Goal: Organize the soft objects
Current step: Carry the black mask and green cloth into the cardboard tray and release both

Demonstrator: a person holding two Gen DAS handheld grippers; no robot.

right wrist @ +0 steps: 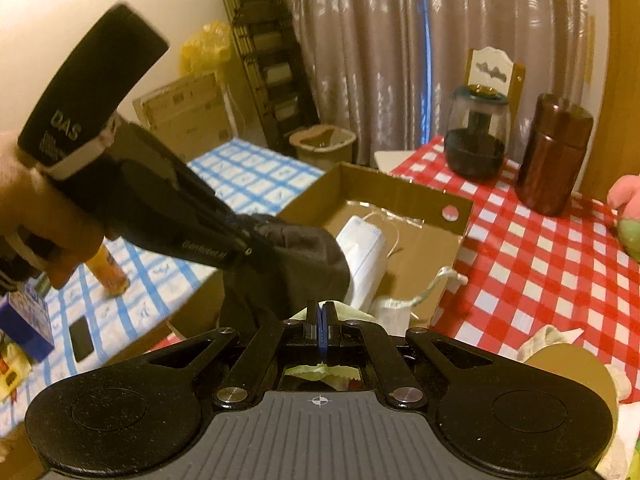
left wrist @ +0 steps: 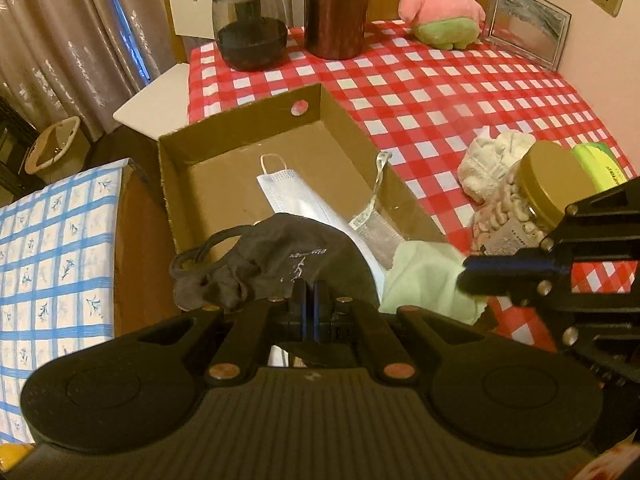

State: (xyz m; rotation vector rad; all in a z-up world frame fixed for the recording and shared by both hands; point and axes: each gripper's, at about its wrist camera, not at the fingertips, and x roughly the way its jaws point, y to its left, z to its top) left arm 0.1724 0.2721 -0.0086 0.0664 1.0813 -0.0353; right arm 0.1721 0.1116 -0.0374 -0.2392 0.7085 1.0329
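**Two limp cloths, both pinched at an edge**

My left tongs (left wrist: 310, 294), at the lower centre of the left wrist view, are fully closed on a fold of the dark mask (left wrist: 276, 262). It droops off the tips to the left, ear loops dangling over the near wall of the cardboard box (left wrist: 320, 96). My right tongs (right wrist: 322, 316) are closed too, on the pale green cloth (left wrist: 428, 276), which bunches under the tips at lower centre.

Both pieces look light and floppy, with no stiffness to push against. I judge they will sag and swing, and could snag on the box wall. A thick fold gives a safer hold than a single layer or a loop, which may slide out.

The white mask (left wrist: 288, 192) already lies inside the box. On the checked surface (left wrist: 440, 92) at right sits a cream towel (left wrist: 486, 168).
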